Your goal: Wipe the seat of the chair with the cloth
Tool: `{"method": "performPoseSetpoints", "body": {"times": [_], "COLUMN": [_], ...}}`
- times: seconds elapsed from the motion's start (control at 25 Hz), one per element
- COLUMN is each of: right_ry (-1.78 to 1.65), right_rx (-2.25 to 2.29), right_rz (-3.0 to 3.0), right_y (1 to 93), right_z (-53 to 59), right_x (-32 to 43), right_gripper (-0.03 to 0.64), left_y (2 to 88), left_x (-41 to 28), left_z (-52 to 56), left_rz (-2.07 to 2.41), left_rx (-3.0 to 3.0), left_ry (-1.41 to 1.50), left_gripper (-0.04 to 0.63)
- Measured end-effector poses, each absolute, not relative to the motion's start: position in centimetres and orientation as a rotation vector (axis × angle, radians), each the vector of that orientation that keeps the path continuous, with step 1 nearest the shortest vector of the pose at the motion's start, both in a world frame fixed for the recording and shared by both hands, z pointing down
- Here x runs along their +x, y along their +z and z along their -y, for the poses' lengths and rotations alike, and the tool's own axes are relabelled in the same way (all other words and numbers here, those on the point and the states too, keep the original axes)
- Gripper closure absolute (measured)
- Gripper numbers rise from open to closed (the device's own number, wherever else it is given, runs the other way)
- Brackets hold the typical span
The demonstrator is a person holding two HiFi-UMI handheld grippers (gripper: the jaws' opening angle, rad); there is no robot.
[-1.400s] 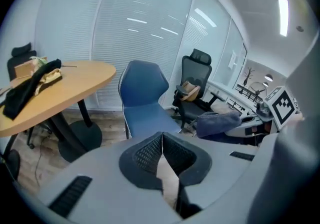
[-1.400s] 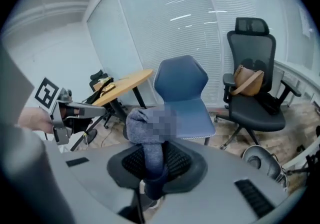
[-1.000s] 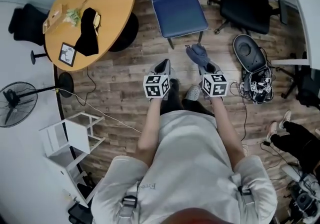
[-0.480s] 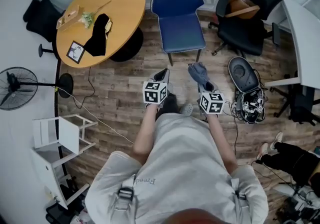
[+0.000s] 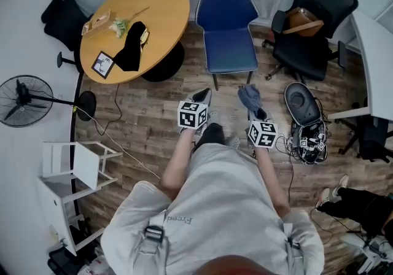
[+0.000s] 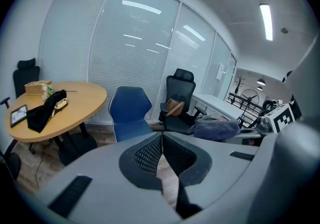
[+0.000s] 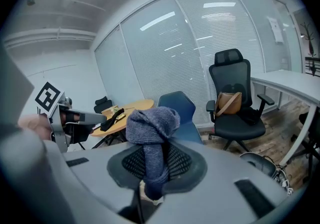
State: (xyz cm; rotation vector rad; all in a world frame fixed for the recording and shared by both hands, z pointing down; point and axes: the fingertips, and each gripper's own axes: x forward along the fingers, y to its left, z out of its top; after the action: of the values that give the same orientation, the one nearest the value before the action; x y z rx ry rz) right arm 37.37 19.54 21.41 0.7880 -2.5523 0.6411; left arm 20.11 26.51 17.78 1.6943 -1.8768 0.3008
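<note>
Over the past second the room has slid down the head view. The blue chair [image 5: 227,40], cut off at the top edge before, now shows whole with its backrest, as does the black office chair [image 5: 313,28]. The round table [image 5: 138,22] has shifted right and the fan [image 5: 24,103] upward. The right gripper [image 5: 256,108], and the cloth [image 5: 247,94] with it, has drawn back toward the person. Its marker cube now sits lower than that of the left gripper [image 5: 201,94] (a second ago the two were level).

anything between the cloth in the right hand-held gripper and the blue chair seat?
Only bare wood floor between the cloth and the chair seat, per the head view.
</note>
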Motion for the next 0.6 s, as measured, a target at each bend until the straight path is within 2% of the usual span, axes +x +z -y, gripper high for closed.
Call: {"method": "performPoseSetpoints", "body": {"times": [0.6], "right_ry": [0.659], "right_rx": [0.817], "right_rz": [2.563], "right_y": [21.8], "right_z": [-19.0], "right_x": [36.2], "right_gripper": [0.563], "left_y": [18.1], "left_x": [19.5], "left_z": [-26.6], "left_rz": [1.859], "left_rx": [1.72], "left_ry": [0.256], "left_gripper": [0.568]}}
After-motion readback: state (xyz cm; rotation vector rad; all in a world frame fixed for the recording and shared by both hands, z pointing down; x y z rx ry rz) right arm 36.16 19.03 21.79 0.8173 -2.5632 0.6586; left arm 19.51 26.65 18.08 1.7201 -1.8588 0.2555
